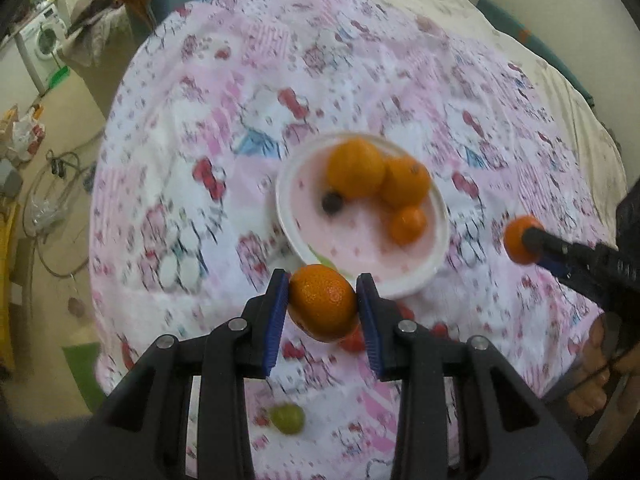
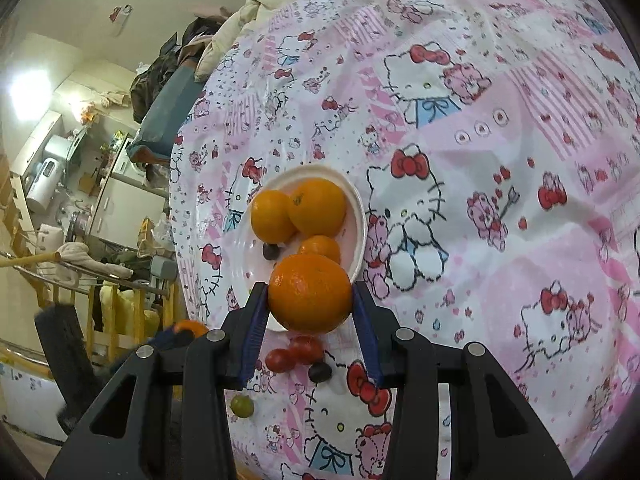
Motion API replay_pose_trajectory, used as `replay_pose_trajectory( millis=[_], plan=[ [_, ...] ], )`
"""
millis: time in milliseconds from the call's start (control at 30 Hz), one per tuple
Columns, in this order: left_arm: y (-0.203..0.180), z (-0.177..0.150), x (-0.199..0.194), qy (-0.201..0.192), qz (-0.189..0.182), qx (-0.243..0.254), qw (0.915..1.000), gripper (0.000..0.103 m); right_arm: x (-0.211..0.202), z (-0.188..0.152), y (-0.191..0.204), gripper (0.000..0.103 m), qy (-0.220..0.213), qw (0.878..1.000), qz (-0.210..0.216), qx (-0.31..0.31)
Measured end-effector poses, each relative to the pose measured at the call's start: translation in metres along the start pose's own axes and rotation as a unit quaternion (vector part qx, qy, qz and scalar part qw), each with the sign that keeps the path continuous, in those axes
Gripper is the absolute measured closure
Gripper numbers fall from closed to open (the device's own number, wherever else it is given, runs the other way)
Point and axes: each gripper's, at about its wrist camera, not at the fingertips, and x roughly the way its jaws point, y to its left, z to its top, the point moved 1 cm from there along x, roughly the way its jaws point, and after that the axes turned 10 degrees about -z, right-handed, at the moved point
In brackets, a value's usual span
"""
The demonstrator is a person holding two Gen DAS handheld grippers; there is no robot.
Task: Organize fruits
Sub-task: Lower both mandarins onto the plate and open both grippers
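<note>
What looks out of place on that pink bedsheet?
Loose fruit lies outside the white plate: two red tomatoes, a dark grape and a green grape sit on the sheet nearby.

- Oranges: 5 total. 3 on the plate (image 2: 360, 216): two big (image 2: 272, 216) (image 2: 318, 207), one small (image 2: 320, 247). 1 in the left gripper (image 1: 323, 300), 1 in the right gripper (image 2: 310, 292).
- Dark grapes: 2. One on plate (image 2: 271, 251), one off plate near its rim (image 2: 320, 372).
- Red tomatoes: 2, just off plate rim (image 2: 280, 359) (image 2: 306, 349).
- Green grape: 1, off plate (image 2: 242, 406).
- Plates: 1.
</note>
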Motion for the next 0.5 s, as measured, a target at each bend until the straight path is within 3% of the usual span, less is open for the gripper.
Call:
replay_pose_trajectory(
  millis=[267, 500],
  plan=[
    [0.007, 0.039, 0.025, -0.001, 0.020, 0.013, 0.9997, 0.072, 0.021, 0.023, 0.009, 0.059, 0.013, 1.000, -0.010, -0.025],
    [0.006, 0.048, 0.065, 0.026, 0.019, 0.019, 0.9993, 0.072, 0.058, 0.039, 0.012, 0.059, 0.038, 0.998, -0.029, -0.044]
  ],
)
